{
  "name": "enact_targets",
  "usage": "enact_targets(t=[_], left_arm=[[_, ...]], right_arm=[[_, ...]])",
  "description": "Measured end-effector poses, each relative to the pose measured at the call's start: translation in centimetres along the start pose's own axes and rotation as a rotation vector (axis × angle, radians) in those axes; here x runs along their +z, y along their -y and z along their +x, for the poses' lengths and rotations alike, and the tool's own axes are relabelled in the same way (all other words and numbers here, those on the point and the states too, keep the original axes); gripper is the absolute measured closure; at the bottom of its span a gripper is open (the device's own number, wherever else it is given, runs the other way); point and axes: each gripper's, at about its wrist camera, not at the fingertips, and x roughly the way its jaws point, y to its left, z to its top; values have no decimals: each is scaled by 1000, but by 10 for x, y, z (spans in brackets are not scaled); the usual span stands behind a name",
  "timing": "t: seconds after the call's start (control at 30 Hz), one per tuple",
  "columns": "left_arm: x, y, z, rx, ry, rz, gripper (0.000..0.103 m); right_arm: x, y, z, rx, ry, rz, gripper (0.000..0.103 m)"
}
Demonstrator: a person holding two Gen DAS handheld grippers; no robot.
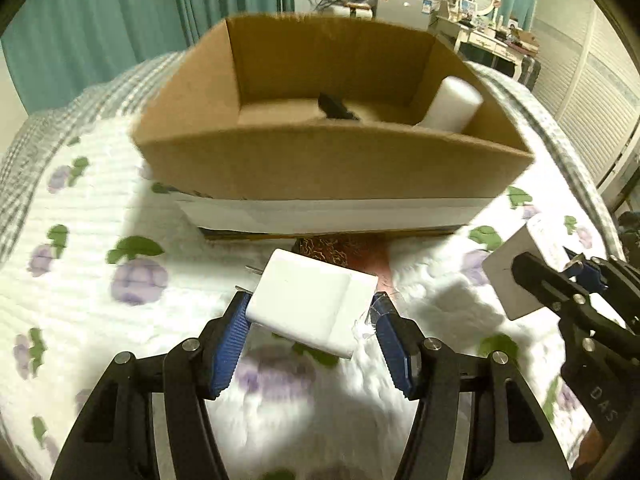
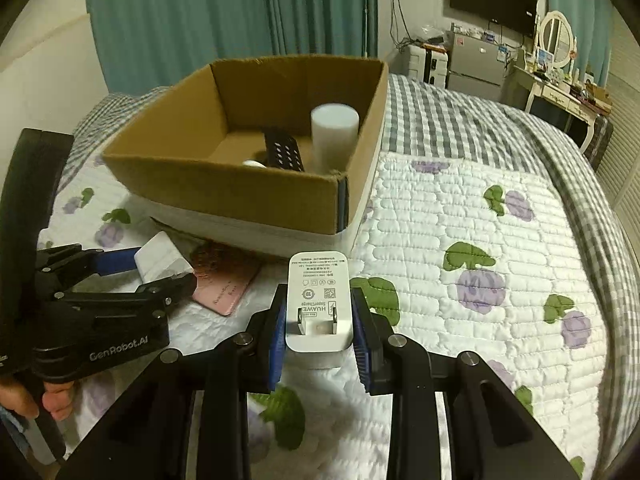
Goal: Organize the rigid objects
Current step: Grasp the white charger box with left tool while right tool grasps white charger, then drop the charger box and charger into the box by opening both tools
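Cardboard box [image 2: 224, 184] on bed already holds white cylinder [image 2: 334, 136] and black remote [image 2: 282, 152]. Left gripper [image 1: 310, 320] clamps white adapter [image 1: 312, 304]; right gripper [image 2: 320, 336] clamps Huawei charger [image 2: 319, 304]. Both short of box. Pink card [image 2: 226, 284] left on quilt.

a floral quilt [image 2: 460, 216] covers the bed, with teal curtains [image 2: 224, 12] and a wall-mounted tv [image 2: 494, 2] behind.

Box [image 2: 224, 196]: I read it as matt brown corrugated cardboard, with a white band at its base.
Left charger [image 1: 312, 300]: smooth white plastic with a slight sheen.
Right charger [image 2: 319, 300]: my view shows smooth white plastic, grey print, metal prongs.
Quilt [image 2: 480, 240]: soft stitched cloth, puffy, printed.
Cylinder [image 2: 334, 136]: matt white, looks like foam.
Pads [image 2: 276, 344]: ribbed blue.
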Motion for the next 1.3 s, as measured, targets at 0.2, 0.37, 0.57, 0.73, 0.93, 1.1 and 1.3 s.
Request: enact_targets(t=[0.2,0.37,0.57,0.73,0.93,1.1,1.3], left_arm=[[9,-11,-67,-5,106,7,41],[34,-4,-108,-12,199,10,41],[60,-5,-158,-27,323,8,41],[92,-10,-160,-19,387,13,41],[138,-15,-116,15,386,32,41],[165,-19,-49,36,328,56,41],[171,-21,30,52,224,52,41]], right_arm=[[2,-10,-39,27,33,-4,75],[16,-18,-84,23,100,-21,75],[49,-21,-139,29,202,-32,75],[87,-24,-157,32,261,-76,75],[132,-25,-127,45,286,-113,75],[160,-14,-59,52,243,-111,75],[171,10,36,60,120,-52,75]])
